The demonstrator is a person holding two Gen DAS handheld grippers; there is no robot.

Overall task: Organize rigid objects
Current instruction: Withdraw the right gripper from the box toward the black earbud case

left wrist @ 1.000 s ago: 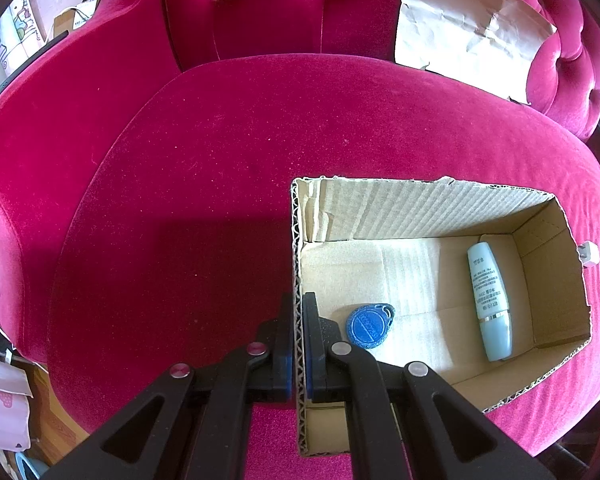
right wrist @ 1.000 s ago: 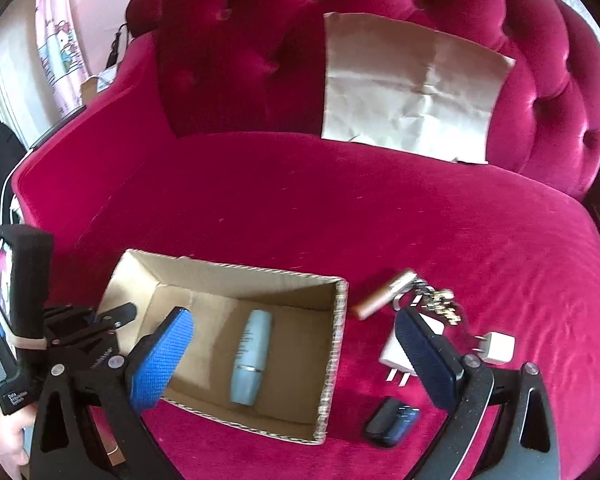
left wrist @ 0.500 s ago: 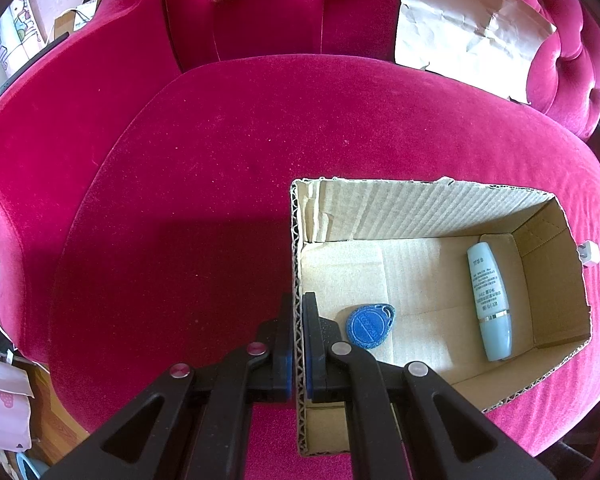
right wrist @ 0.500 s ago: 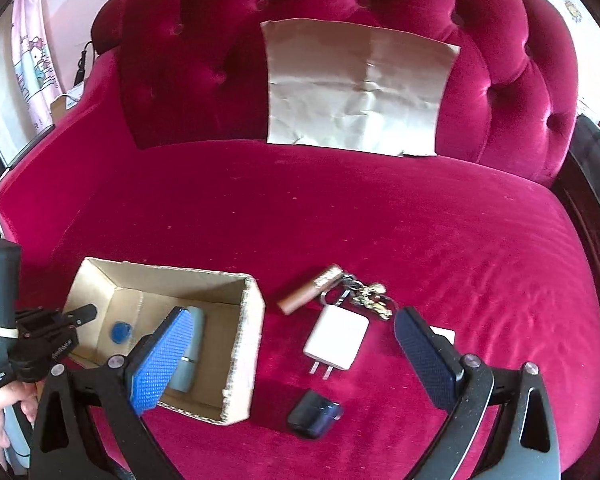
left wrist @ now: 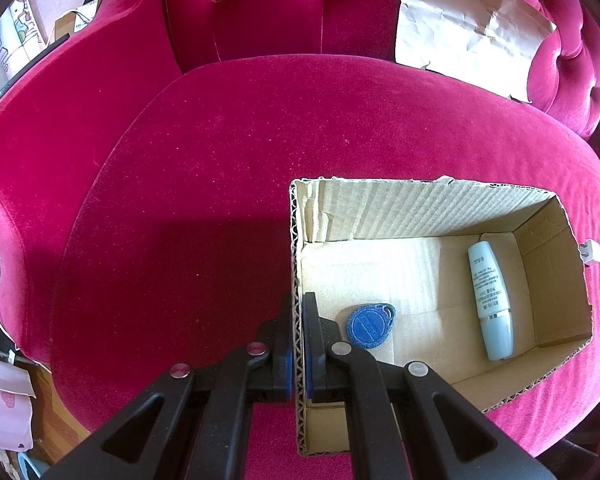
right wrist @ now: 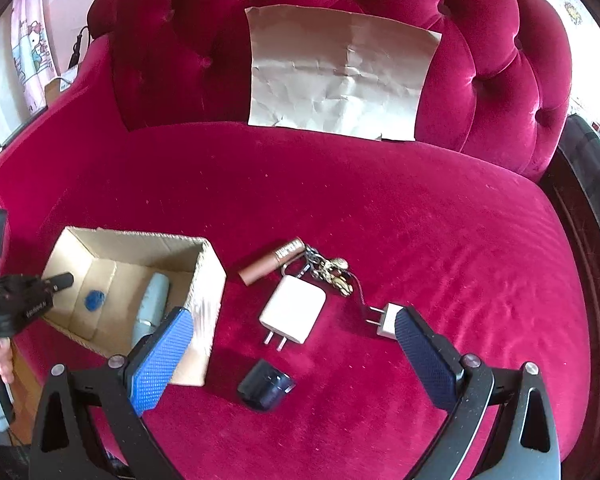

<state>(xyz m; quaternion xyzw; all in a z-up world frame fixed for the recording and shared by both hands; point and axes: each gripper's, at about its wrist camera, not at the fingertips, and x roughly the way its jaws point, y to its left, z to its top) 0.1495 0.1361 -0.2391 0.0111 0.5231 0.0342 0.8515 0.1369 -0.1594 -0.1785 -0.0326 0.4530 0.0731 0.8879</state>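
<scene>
Now right gripper [right wrist: 288, 344] hovers over white charger [right wrist: 294, 314], past box [right wrist: 208, 280].

A deep crimson velvet sofa [right wrist: 380, 208] fills the room's view, its tufted backrest [right wrist: 188, 40] buttoned and curved. A creased sheet of brown paper [right wrist: 336, 76] leans against the backrest, above the seat. Left of the sofa's arm hangs a pale pink cartoon curtain [right wrist: 32, 52] before a light wall. Bright daylight falls across the seat from the right. Below the sofa's left edge, wooden floor [left wrist: 56, 424] shows.
</scene>
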